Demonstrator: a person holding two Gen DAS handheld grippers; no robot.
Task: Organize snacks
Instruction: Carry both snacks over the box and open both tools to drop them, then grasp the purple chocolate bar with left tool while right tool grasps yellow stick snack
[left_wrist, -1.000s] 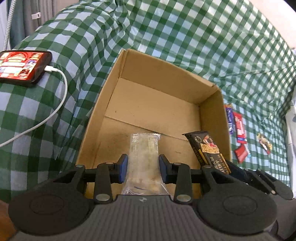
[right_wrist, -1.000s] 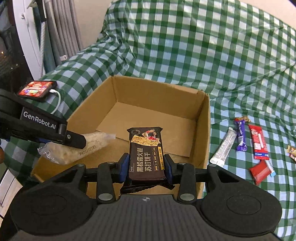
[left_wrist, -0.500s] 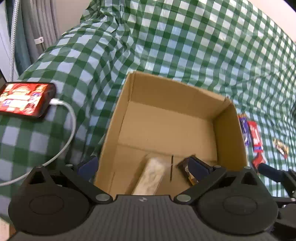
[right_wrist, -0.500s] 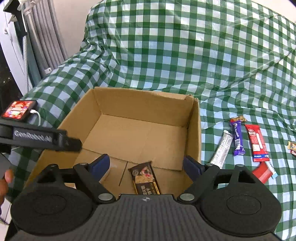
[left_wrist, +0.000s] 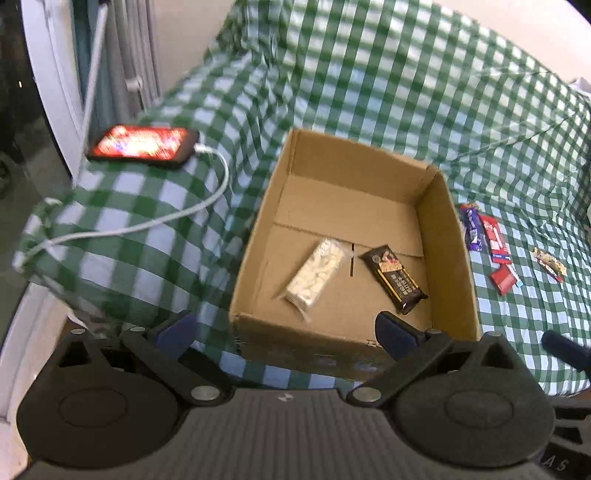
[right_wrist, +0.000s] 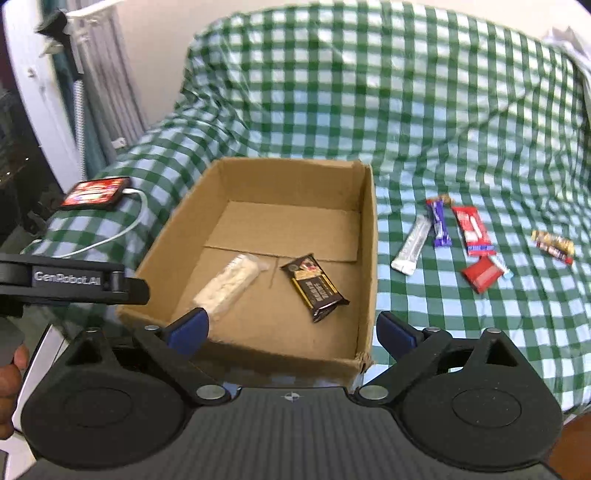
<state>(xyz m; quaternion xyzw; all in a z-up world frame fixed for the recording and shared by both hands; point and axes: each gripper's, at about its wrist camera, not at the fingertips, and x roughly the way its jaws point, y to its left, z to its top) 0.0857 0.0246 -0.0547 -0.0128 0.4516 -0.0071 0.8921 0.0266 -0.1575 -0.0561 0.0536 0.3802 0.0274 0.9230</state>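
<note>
White lettering reading "GenRobot.AI" runs along the black side of the left gripper (right_wrist: 70, 278), seen at nine o'clock in the right wrist view. Print on the dark snack packet (right_wrist: 314, 288), the other wrappers and the lit phone screen (right_wrist: 94, 192) is too blurred to read.

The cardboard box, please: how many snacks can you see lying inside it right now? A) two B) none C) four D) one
A: on the floor of the cardboard box lie only a clear pale snack pack and a dark biscuit pack, while the other snacks lie outside on the checked cloth.
</note>
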